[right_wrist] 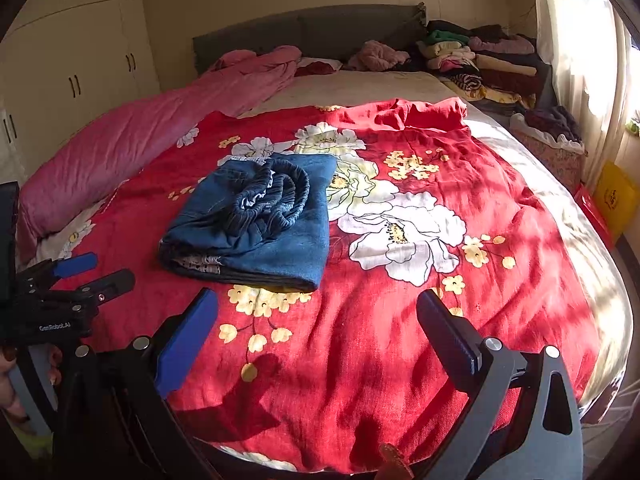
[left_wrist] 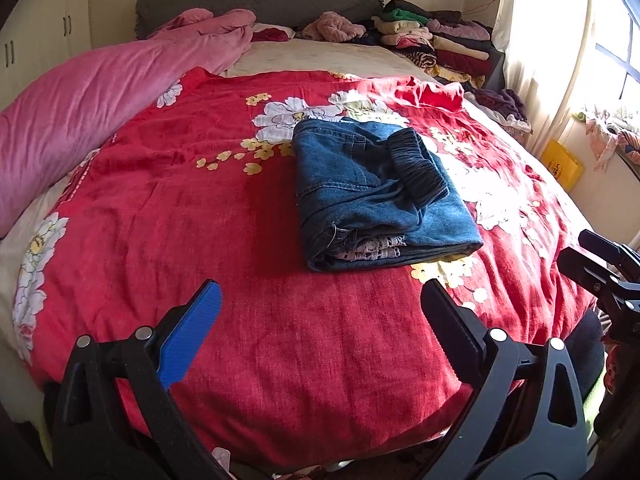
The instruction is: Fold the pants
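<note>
We see the pants, blue denim, lying folded into a compact rectangular bundle on the red floral blanket, near the middle of the bed. The dark elastic waistband rests on top of the bundle. A pale lace-like layer shows at the near folded edge; we cannot tell whether it belongs to the pants.

The left gripper sits above the blanket short of the bundle, fingers spread wide, holding nothing. The right gripper is likewise spread and empty, with the bundle ahead and to its left. Neither touches the pants.

A pink duvet lies along the left side. Stacked clothes sit at the far right corner.
</note>
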`<state>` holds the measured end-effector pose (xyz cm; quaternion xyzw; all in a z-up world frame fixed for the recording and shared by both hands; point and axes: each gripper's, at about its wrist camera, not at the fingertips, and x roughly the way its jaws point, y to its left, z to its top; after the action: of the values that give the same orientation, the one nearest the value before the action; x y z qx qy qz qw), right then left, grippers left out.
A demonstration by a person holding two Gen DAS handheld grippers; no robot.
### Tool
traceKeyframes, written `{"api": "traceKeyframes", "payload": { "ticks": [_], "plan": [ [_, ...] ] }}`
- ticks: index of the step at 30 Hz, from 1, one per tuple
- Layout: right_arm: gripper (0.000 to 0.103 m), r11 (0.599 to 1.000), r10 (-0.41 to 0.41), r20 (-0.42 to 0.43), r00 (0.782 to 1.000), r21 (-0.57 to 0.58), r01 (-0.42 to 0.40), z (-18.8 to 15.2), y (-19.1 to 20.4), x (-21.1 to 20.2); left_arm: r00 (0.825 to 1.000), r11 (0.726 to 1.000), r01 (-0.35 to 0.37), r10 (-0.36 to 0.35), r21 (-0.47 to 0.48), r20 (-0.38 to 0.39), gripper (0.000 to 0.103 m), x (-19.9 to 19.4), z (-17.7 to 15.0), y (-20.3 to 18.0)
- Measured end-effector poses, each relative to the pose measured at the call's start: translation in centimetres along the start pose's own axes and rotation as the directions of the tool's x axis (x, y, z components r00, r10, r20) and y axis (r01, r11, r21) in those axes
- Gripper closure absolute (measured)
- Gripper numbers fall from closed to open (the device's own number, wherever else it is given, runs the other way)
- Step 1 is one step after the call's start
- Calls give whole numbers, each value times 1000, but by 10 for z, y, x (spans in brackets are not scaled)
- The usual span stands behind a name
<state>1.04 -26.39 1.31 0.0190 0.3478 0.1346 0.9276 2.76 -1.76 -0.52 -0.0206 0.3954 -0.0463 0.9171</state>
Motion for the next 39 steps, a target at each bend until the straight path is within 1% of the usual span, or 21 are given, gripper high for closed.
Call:
{"api": "traceKeyframes", "payload": {
  "ticks": [39],
  "plan": [
    [4, 1000, -5, -2, 1000, 2, 5, 0, -1, -1, 1000, 1000, -8, 8, -9, -7, 10, -1, 1, 4]
  ]
}}
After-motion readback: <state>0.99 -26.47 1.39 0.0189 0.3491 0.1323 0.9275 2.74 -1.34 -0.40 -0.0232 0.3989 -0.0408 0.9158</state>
